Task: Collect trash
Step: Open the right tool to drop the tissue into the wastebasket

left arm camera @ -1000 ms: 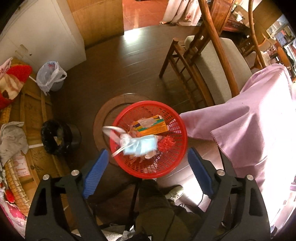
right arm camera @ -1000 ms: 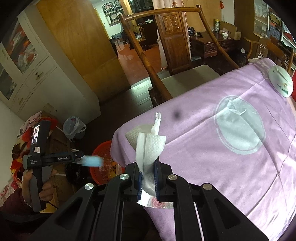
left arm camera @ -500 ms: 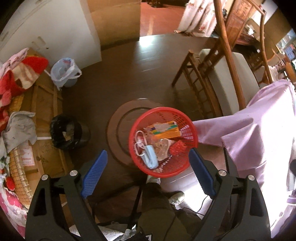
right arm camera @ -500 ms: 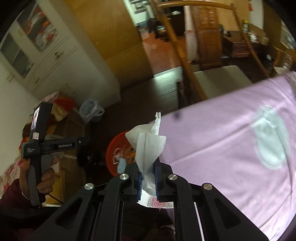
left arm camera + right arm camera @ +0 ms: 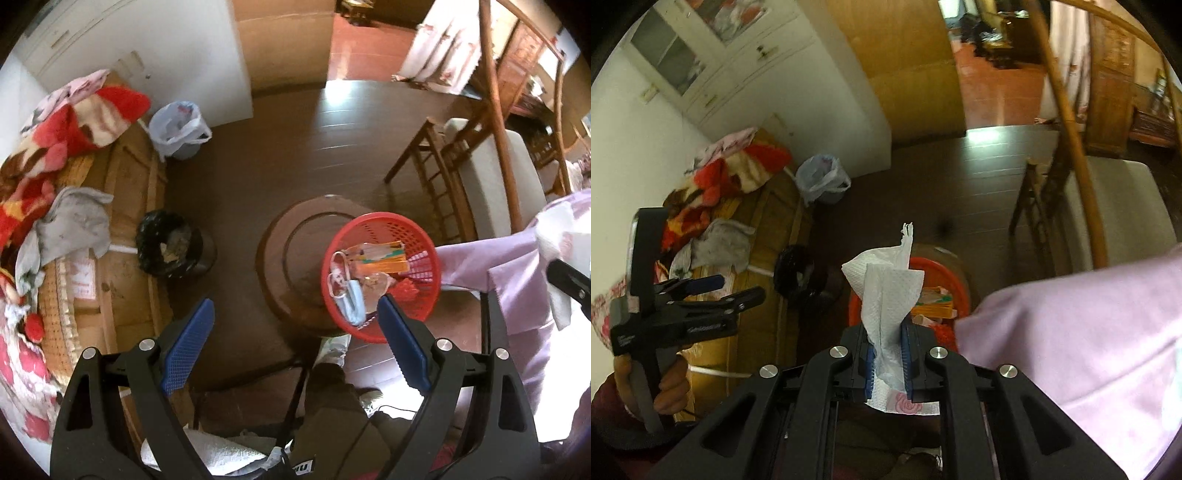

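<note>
A red plastic basket [image 5: 384, 225] stands on a round wooden stool and holds a blue face mask [image 5: 351, 299], an orange box [image 5: 384, 258] and other scraps. My left gripper [image 5: 295, 339] is open and empty, up and to the left of the basket. My right gripper [image 5: 888, 354] is shut on a white paper tissue [image 5: 886, 291] and holds it above the basket [image 5: 942, 273], which the tissue partly hides. The tissue also shows at the right edge of the left wrist view [image 5: 554, 236].
A black-lined bin [image 5: 168, 249] and a bag-lined pail [image 5: 177, 129] stand on the dark wood floor by a wooden bench with clothes [image 5: 74, 214]. A chair [image 5: 491, 173] and the purple-clothed table [image 5: 1082, 325] are to the right.
The face mask dropped from my left gripper into the basket, and the left gripper drew away left. My right gripper swung with the tissue from over the table to above the basket.
</note>
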The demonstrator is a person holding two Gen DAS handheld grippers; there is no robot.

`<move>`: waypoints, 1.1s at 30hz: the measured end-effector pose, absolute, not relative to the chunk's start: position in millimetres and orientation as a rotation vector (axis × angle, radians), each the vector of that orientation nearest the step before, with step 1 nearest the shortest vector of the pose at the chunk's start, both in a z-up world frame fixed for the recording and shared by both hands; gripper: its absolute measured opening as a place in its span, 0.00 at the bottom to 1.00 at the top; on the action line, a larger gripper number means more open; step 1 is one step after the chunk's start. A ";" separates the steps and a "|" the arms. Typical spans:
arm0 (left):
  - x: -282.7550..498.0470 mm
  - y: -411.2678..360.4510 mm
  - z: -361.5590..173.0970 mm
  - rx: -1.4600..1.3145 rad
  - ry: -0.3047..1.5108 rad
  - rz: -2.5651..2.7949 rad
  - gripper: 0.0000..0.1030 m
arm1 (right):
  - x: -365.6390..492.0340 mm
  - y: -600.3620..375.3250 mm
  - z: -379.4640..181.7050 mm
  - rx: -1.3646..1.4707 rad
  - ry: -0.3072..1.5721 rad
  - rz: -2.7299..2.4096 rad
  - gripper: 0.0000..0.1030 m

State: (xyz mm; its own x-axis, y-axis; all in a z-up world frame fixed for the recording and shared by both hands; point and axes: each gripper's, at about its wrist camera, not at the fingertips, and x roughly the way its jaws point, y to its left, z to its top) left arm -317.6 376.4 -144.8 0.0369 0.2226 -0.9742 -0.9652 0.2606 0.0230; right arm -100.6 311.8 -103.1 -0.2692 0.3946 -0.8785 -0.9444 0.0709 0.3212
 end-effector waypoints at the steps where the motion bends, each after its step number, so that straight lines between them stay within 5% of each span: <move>1: -320.7 376.2 -144.6 -0.859 1.150 1.115 0.84 | -102.5 316.3 -106.7 -0.664 1.190 1.486 0.18; 6: -333.9 377.4 -146.9 -0.896 1.144 1.139 0.84 | -105.5 330.9 -109.8 -0.668 1.204 1.497 0.34; 22: -302.7 374.1 -142.5 -0.839 1.148 1.068 0.84 | -88.3 298.5 -91.5 -0.605 1.184 1.451 0.37; 33: -263.0 335.6 -115.7 -0.697 1.168 1.038 0.87 | -82.1 247.6 -75.9 -0.621 1.127 1.403 0.47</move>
State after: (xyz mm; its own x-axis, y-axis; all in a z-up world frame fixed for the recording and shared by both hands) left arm -263.0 335.6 -115.7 0.0496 0.2838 -0.9576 -0.9174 0.3919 0.0686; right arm -82.1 247.6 -75.9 -0.1859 0.4406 -0.8782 -0.9527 0.1380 0.2709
